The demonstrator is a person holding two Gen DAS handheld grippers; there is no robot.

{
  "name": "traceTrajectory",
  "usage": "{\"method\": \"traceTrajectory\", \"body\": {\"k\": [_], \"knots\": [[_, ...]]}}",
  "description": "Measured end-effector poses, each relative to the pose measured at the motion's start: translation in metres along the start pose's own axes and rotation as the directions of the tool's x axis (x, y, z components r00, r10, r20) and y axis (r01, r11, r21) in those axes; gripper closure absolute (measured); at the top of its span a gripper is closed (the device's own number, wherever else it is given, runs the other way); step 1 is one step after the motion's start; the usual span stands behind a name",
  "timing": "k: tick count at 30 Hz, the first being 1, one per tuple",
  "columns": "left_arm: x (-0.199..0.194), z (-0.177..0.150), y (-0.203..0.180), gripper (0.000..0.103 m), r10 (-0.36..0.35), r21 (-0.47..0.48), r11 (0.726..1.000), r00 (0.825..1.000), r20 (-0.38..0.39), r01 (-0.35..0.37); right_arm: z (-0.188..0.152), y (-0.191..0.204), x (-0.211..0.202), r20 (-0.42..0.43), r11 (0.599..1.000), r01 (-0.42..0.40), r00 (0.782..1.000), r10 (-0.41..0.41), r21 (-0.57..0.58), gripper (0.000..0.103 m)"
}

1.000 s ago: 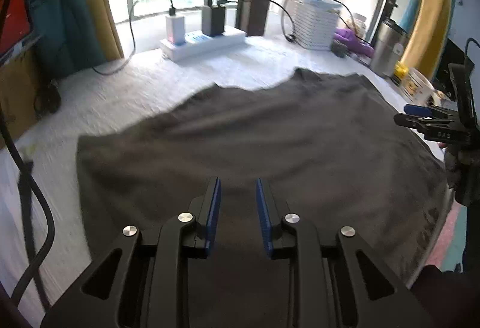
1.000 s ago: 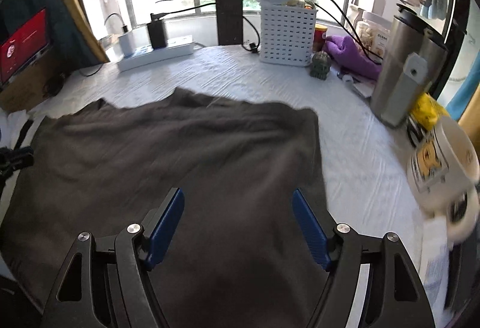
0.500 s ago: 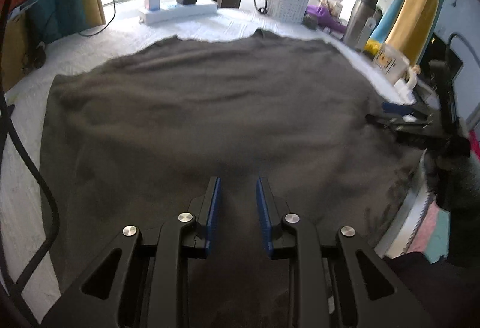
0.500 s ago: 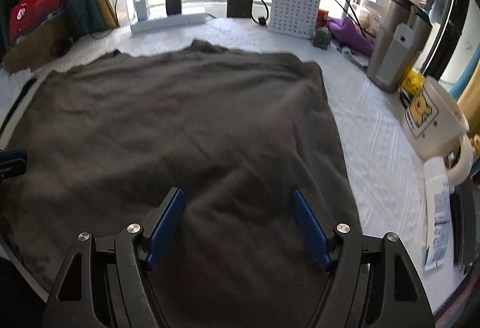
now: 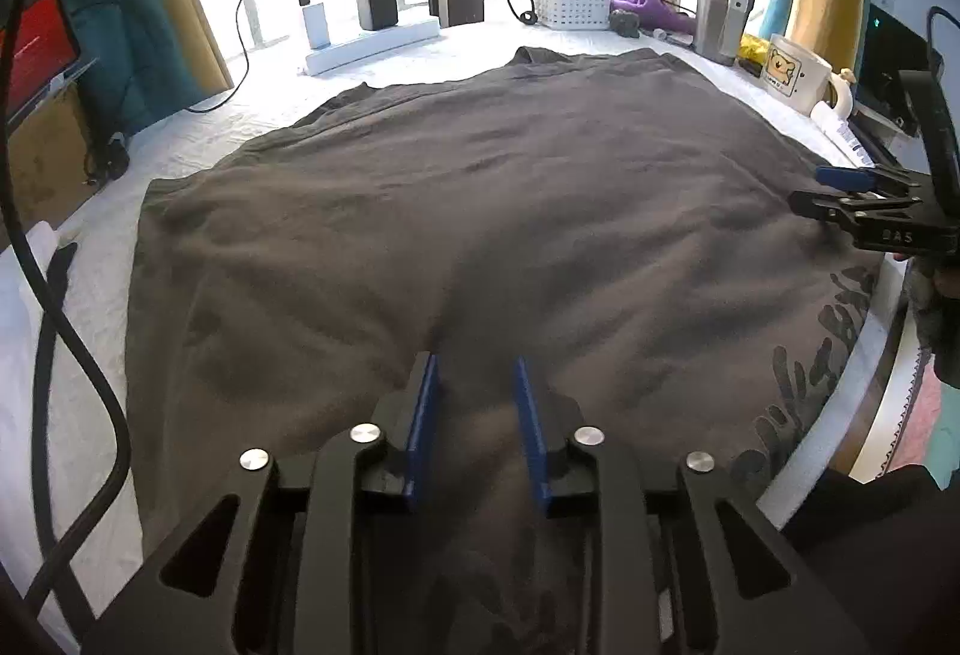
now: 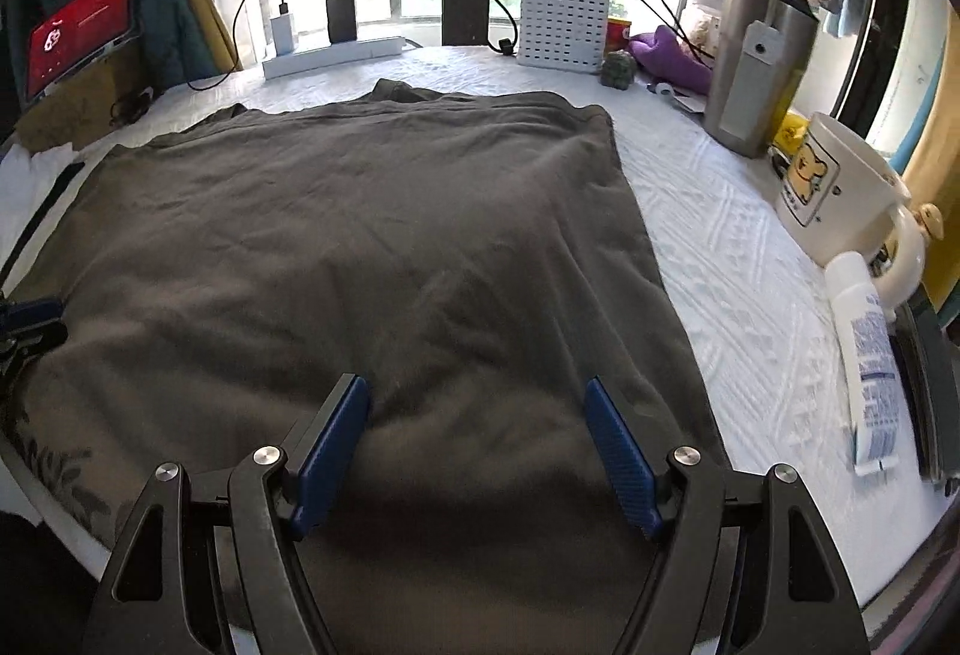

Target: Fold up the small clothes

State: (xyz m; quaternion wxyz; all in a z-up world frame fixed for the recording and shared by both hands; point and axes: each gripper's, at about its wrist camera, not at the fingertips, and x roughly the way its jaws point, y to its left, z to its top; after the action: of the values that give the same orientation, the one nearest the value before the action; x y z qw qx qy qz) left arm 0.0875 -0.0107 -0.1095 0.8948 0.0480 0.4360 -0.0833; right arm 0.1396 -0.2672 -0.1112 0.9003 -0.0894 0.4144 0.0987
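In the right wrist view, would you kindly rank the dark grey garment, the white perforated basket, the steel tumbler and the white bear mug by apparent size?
1. Dark grey garment
2. Steel tumbler
3. White perforated basket
4. White bear mug, though it sits nearer and looks close to the basket.

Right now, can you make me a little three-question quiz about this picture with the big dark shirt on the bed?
1. True or false: the dark shirt lies spread flat on the white bedcover.
2. Which tool has its blue fingers set wider apart: A) the left tool or B) the right tool?
3. Fill in: the white mug at the right edge of the bed has a yellow ____ printed on it.

Key: 1 true. 2 B; the left tool's jaws have just been opening a little, with nothing pinched between them, but they are still much narrower. 3 bear.
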Motion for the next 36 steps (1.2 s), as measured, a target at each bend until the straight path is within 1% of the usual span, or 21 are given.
{"method": "traceTrajectory", "body": {"k": [2, 5, 7, 9, 12, 15, 18, 21, 25, 29, 33, 36], "knots": [[-0.002, -0.001, -0.002, 0.075, 0.005, 0.000, 1.000, 1.000, -0.011, -0.005, -0.005, -0.003, -0.004, 0.005, 1.000, 0.007, 1.000, -0.007, 0.006, 0.027], [-0.008, -0.004, -0.008, 0.075, -0.018, 0.015, 1.000, 1.000, -0.021, 0.018, -0.012, -0.009, -0.010, 0.011, 1.000, 0.021, 1.000, -0.021, 0.020, 0.027], [-0.010, -0.009, -0.011, 0.075, -0.020, 0.033, 0.999, 0.999, -0.027, 0.020, -0.017, -0.014, -0.014, 0.020, 0.999, 0.018, 1.000, -0.019, 0.039, 0.027], [-0.011, -0.013, -0.009, 0.074, -0.022, 0.010, 1.000, 0.999, -0.038, 0.023, -0.022, -0.019, -0.019, 0.025, 0.998, 0.020, 0.999, -0.022, 0.052, 0.026], [-0.016, -0.015, -0.009, 0.074, -0.016, 0.003, 1.000, 0.999, -0.043, 0.016, -0.031, -0.027, -0.026, 0.034, 0.997, 0.030, 0.999, -0.032, 0.076, 0.026], [-0.025, -0.013, -0.012, 0.074, -0.009, 0.017, 1.000, 1.000, -0.030, 0.010, -0.037, -0.040, -0.038, 0.054, 0.992, 0.020, 0.998, -0.027, 0.126, 0.026], [-0.032, -0.009, -0.014, 0.074, -0.017, 0.013, 1.000, 1.000, -0.009, 0.017, -0.044, -0.053, -0.053, 0.079, 0.985, 0.006, 0.997, -0.020, 0.174, 0.020], [-0.044, -0.003, -0.017, 0.074, -0.023, 0.010, 1.000, 0.999, 0.029, 0.023, -0.050, -0.058, -0.063, 0.092, 0.983, 0.001, 0.996, -0.018, 0.183, 0.019], [-0.057, 0.004, -0.016, 0.074, -0.018, 0.004, 1.000, 0.997, 0.074, 0.018, -0.060, -0.066, -0.072, 0.098, 0.974, -0.025, 0.995, 0.003, 0.226, 0.019], [-0.067, 0.009, -0.011, 0.074, -0.006, -0.021, 1.000, 0.995, 0.101, 0.008, -0.073, -0.070, -0.073, 0.090, 0.958, -0.077, 0.994, 0.054, 0.275, 0.019], [-0.070, 0.009, -0.004, 0.072, 0.001, -0.049, 0.999, 0.994, 0.108, 0.004, -0.081, -0.065, -0.072, 0.085, 0.954, -0.111, 0.992, 0.091, 0.280, 0.019], [-0.070, 0.008, -0.002, 0.070, 0.003, -0.060, 0.998, 0.994, 0.106, 0.004, -0.080, -0.061, -0.066, 0.089, 0.947, -0.137, 0.989, 0.116, 0.289, 0.019]]}}
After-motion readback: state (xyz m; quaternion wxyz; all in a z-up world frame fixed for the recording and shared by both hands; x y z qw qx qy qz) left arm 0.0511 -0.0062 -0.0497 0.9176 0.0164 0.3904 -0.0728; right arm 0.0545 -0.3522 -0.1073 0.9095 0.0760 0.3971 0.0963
